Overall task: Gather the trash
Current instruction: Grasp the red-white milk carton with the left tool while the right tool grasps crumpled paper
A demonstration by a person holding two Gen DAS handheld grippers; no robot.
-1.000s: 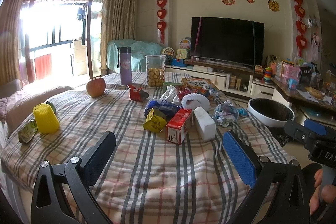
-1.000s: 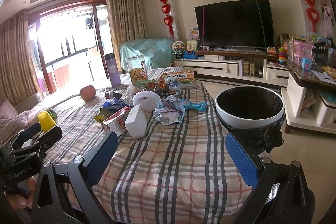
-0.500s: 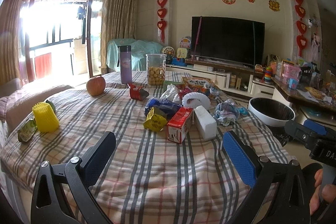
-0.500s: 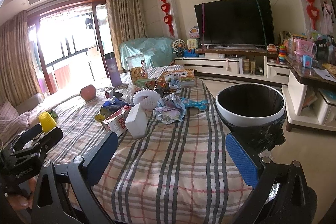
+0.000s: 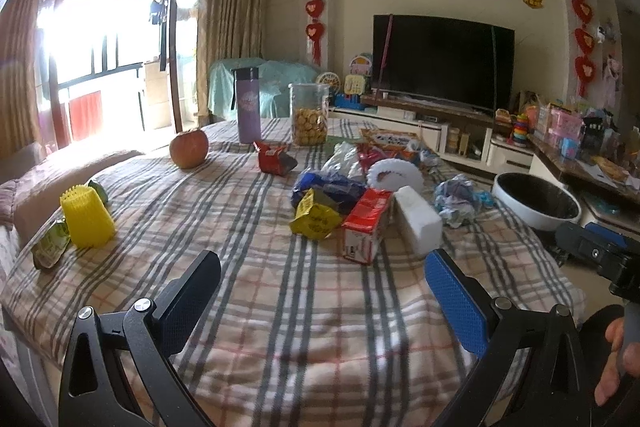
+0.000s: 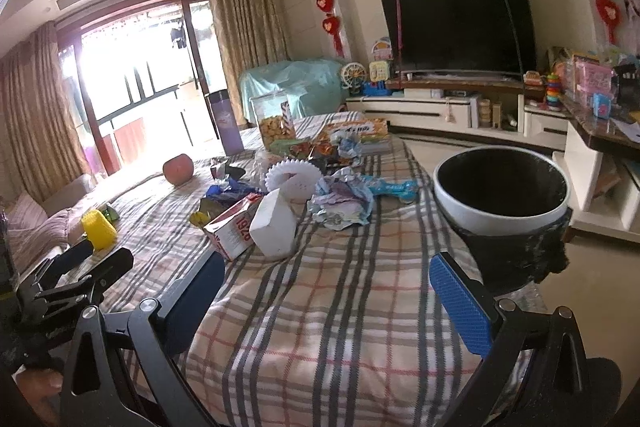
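- My left gripper [image 5: 322,287] hangs over the near edge of the plaid tablecloth [image 5: 248,227], fingers spread wide with nothing between them.
- My right gripper [image 6: 326,291] sits the same way, its black finger [image 6: 196,295] and blue-padded finger [image 6: 460,307] far apart and empty.
- Straight ahead of the left fingers lies the trash pile: a red-and-white carton [image 5: 366,223] on its side, a white carton [image 5: 418,219] touching its right side, and a yellow wrapper [image 5: 316,219] just left of it.
- Beyond those I see a blue wrapper [image 5: 328,187], a white foam fruit net [image 5: 394,177] and a crumpled wrapper [image 5: 458,201] off past the right finger.
- Ahead of the right gripper's blue pad stands the trash bin [image 6: 500,211], white-rimmed with a black liner, just beside the table edge.
- Far left of the left fingers sit a yellow ribbed cup [image 5: 86,217] upside down and a green packet [image 5: 50,249] touching it.
- Further out stand an apple [image 5: 189,149], a purple bottle [image 5: 248,105] and a biscuit jar [image 5: 309,115].
- The other gripper's handle and a hand [image 5: 618,359] show at the right edge of the left view.
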